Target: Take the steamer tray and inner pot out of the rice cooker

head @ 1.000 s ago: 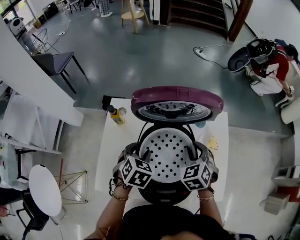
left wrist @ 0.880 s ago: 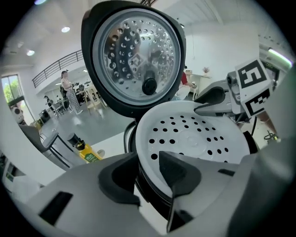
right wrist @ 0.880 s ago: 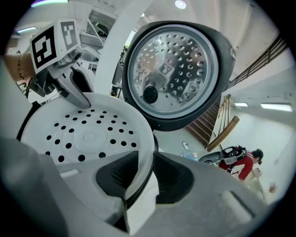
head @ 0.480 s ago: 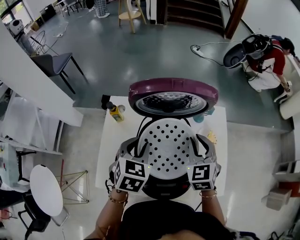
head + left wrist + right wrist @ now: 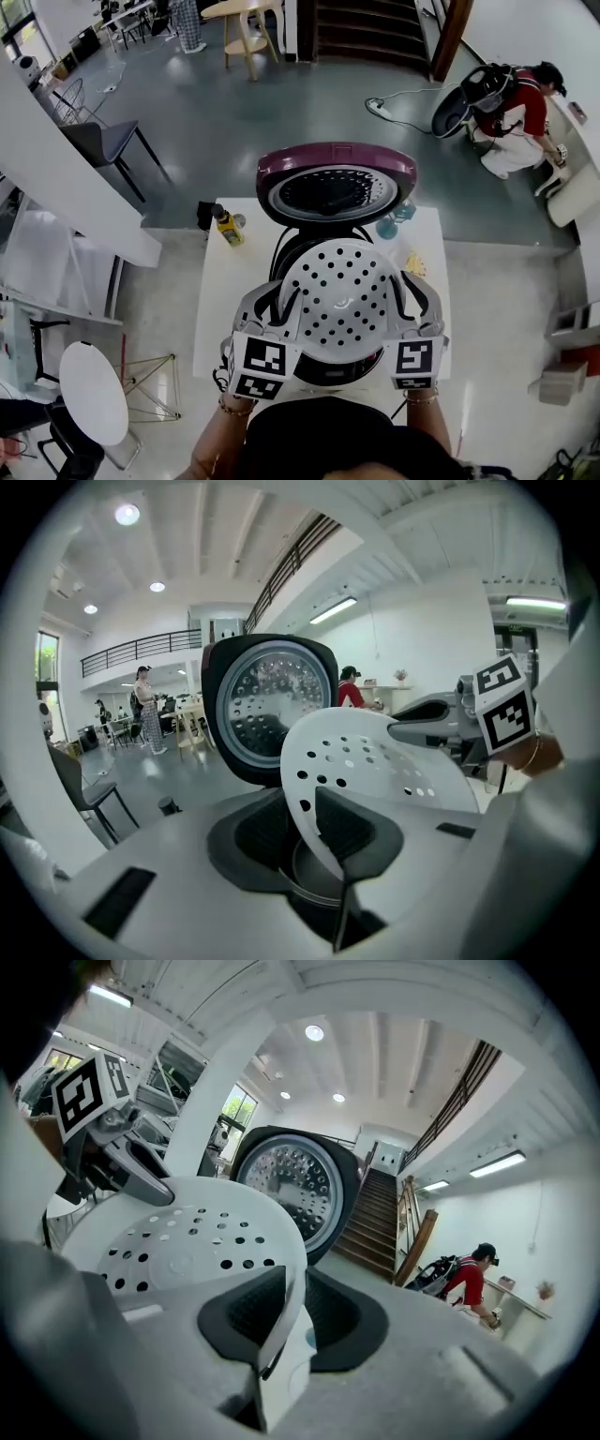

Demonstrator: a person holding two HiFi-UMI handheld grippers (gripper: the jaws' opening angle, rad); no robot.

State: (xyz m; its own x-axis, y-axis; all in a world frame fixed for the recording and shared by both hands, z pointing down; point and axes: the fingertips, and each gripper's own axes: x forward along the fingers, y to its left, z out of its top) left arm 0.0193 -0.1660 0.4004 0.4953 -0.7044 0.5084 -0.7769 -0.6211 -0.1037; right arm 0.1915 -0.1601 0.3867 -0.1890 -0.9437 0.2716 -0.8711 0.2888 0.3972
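Observation:
The white perforated steamer tray hangs just above the rice cooker's dark body, whose purple lid stands open behind. My left gripper pinches the tray's left rim and my right gripper its right rim; both jaws have just been closing on that rim. In the left gripper view the tray sits between the pads of my left gripper, with the inner pot below it. In the right gripper view my right gripper clamps the edge of the tray.
The cooker stands on a white table with a yellow bottle at the back left and glass cups at the back right. A person crouches on the floor far right. A round white stool stands left.
Both grippers have risen with the steamer tray, lifting it out of the cooker toward the camera. The tray now covers more of the cooker's opening in the head view.

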